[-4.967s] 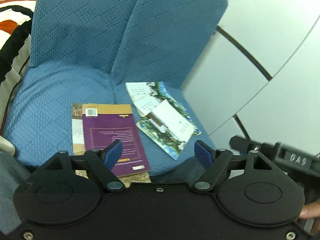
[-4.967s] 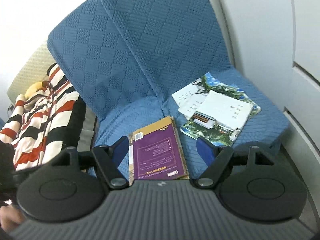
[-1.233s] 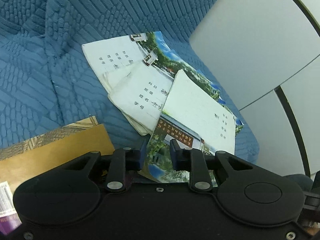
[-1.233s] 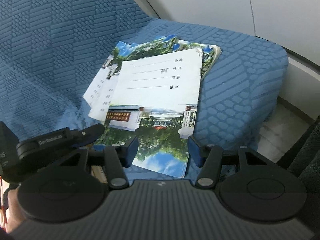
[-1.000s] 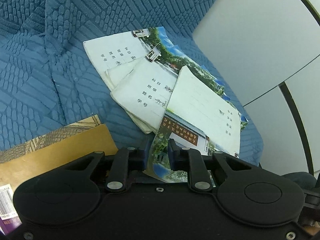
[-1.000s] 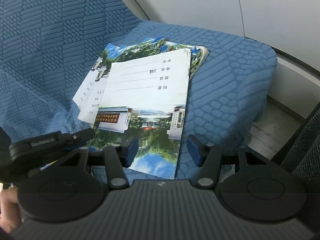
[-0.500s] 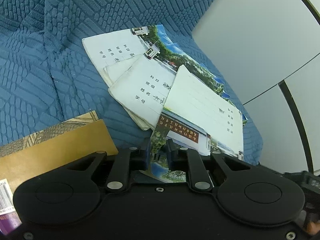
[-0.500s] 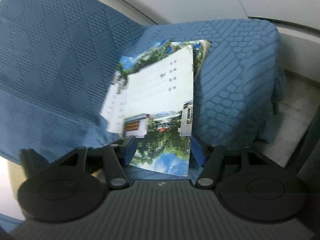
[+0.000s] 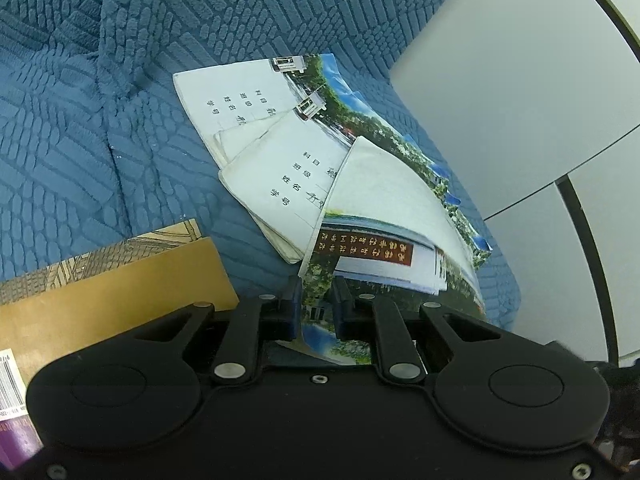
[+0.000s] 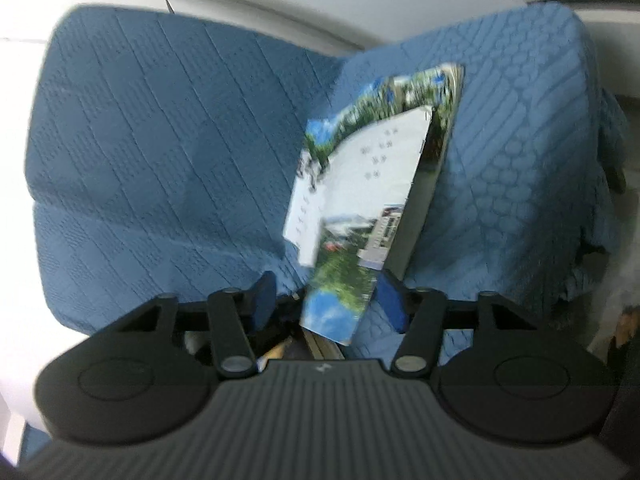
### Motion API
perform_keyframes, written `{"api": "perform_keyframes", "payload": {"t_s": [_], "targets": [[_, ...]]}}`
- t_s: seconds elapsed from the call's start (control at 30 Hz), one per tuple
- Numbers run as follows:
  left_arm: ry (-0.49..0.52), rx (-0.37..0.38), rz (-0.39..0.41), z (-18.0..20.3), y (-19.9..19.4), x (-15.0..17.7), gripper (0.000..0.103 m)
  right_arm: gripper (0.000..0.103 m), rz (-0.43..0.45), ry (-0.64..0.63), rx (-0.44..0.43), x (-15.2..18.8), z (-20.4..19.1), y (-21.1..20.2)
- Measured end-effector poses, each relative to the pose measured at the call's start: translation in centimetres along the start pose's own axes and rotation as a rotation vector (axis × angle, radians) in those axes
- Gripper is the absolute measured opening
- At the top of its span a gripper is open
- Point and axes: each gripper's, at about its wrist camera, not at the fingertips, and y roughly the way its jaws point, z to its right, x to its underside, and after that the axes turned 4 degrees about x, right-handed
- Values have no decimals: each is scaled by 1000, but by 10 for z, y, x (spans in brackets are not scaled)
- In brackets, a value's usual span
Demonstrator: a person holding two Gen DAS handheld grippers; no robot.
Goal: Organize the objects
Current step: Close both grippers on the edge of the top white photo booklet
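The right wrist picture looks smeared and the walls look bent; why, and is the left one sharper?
Right wrist view: motion blur smears the photo-covered notebook and blue quilted sofa cover. Left wrist view: sharp, with printed characters legible on the white notebook cover. Both views: the fisheye lens bows the white wall panels.

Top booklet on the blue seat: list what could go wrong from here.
1. The left gripper pinches only the corner of the top booklet, which already bows; it may crease or slip out.
2. The booklets beneath overlap it loosely, so lifting may drag them askew.
3. The right gripper is closing around the same edge and could crumple it.
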Motion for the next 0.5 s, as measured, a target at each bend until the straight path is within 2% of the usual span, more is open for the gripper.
{"api": "perform_keyframes", "payload": {"t_s": [0.13,0.37,0.5], "targets": [[-6,6,0,-3,-1,1,11,47,-38,-31,51,3,-9,10],[-11,-3,-7,-6,1,1,9,47,-149,40,98,20,-6,36],[-9,-10,-15,-6,2,-1,8,48,-126,136,101,29,4,37]]}}
